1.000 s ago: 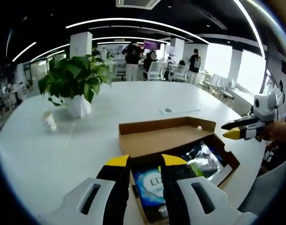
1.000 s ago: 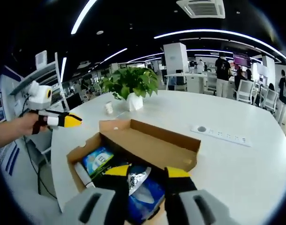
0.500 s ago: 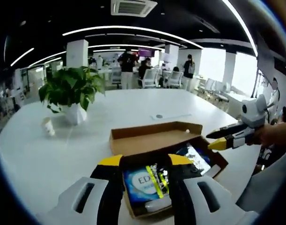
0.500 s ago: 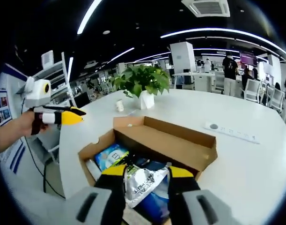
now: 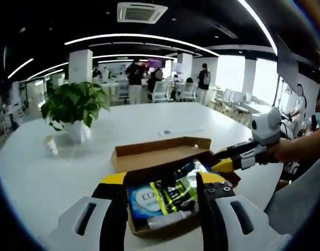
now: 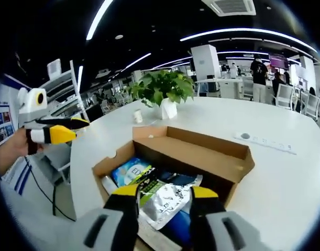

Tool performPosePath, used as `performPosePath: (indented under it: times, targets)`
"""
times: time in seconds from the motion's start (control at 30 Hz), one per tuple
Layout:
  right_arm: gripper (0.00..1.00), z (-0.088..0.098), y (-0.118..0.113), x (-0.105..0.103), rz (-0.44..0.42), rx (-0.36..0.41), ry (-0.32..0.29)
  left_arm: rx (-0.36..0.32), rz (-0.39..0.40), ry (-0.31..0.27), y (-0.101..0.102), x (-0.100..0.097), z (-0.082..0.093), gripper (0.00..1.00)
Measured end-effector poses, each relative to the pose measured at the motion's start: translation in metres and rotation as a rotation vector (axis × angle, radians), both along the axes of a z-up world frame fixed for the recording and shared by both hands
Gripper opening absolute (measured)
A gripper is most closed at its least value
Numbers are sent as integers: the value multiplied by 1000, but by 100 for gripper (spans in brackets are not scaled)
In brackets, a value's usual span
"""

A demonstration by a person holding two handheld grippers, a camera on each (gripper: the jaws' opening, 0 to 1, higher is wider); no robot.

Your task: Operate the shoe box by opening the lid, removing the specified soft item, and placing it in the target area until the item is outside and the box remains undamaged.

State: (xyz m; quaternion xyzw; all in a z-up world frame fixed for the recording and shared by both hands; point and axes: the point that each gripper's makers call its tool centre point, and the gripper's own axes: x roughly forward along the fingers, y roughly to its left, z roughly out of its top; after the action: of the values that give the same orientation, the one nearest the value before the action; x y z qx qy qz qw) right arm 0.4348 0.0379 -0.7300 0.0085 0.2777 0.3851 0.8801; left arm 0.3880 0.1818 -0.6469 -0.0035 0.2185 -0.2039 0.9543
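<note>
1. The shoe box (image 5: 165, 157) sat on the white table (image 5: 70, 157) with its lid already folded back, so we judged the next step was picking out the soft item.
2. The soft packets (image 6: 162, 196) lay inside the box, none out yet.
3. Our left gripper (image 5: 162, 180) and right gripper (image 6: 165, 192) both had jaws spread apart, holding nothing.
4. Next, one gripper would need to go down and pinch a packet gently.
5. The left gripper view showed a blue packet (image 5: 141, 201) close up; the right gripper view showed a silver one (image 6: 167, 201).
6. A potted plant (image 5: 73, 107) stood further back.
</note>
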Motion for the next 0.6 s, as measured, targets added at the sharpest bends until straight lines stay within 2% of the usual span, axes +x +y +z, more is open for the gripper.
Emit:
performPosePath:
  times: [0.27, 0.4, 0.6]
  targets:
    - [36, -8, 6, -3, 18, -4, -1, -13, -31, -28, -9, -22, 3, 62]
    - [36, -10, 8, -4, 17, -3, 5, -44, -32, -43, -11, -32, 7, 65]
    - [37, -18, 6, -1, 8, -39, 8, -23, -57, -50, -16, -48, 7, 70]
